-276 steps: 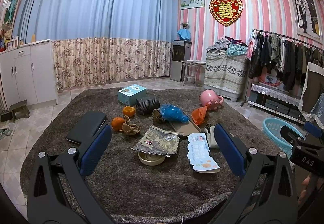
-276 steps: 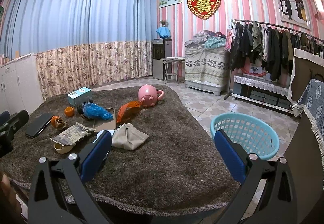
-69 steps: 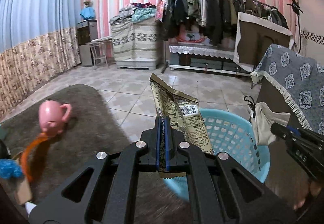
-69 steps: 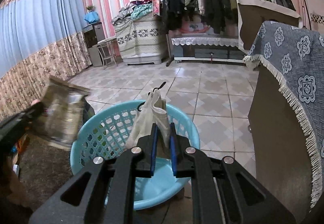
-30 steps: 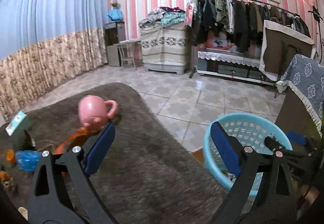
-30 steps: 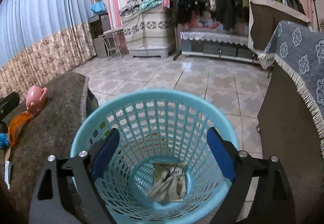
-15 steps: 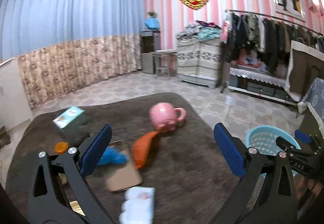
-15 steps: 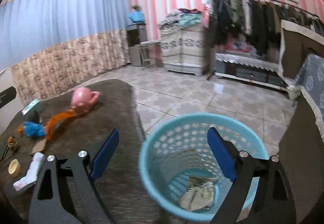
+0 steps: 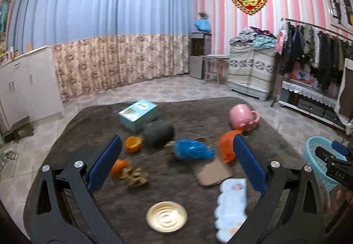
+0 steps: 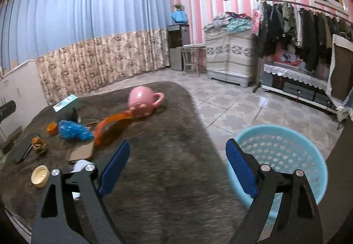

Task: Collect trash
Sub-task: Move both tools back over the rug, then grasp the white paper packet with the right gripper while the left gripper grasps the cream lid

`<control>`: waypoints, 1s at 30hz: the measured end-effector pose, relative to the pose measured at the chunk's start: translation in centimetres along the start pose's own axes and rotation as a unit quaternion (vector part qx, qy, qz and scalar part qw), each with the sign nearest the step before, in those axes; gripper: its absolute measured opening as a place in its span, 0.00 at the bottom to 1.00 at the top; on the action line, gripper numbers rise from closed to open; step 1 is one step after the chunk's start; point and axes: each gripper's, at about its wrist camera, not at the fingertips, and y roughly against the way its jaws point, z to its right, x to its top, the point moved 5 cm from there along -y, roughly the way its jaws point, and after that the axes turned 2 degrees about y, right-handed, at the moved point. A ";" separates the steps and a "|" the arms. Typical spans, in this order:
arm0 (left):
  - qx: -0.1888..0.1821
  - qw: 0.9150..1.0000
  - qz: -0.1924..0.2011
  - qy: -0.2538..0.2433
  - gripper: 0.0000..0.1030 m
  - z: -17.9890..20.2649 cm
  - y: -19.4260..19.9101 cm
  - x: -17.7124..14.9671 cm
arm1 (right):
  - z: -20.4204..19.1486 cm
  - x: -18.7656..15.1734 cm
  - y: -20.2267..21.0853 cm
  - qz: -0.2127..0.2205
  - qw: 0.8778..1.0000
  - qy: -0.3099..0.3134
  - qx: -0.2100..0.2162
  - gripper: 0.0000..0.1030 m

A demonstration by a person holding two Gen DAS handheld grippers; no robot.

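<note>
Brown shaggy carpet (image 9: pixel 192 118) fills both views. Both claws stand wide open and empty: the left gripper (image 9: pixel 176 162) and the right gripper (image 10: pixel 176 166). Just ahead of the left one lie a round cream lid (image 9: pixel 166 216) and a pale blue scalloped card (image 9: pixel 231 206); beyond them, a blue bag (image 9: pixel 192 149), an orange peel (image 9: pixel 133 143) and a teal box (image 9: pixel 138 114). "DAS" is printed on the other claw at right. Only the right view shows the basket (image 10: pixel 284 155) fully, just right of its fingers.
</note>
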 end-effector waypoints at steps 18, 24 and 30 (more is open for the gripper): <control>0.057 0.996 -0.065 0.015 0.95 -7.5 -1.5 -7.4 | -12.9 -4.4 -3.7 -0.084 0.989 0.088 0.083 0.85; 0.069 0.995 -0.069 0.017 0.95 -9.1 -1.8 -8.2 | -15.9 -6.1 -6.1 -0.136 0.983 0.083 0.094 0.85; 0.073 0.994 -0.076 0.031 0.95 -10.5 -2.2 -8.7 | -16.9 -7.6 -7.7 -0.174 0.976 0.098 0.086 0.84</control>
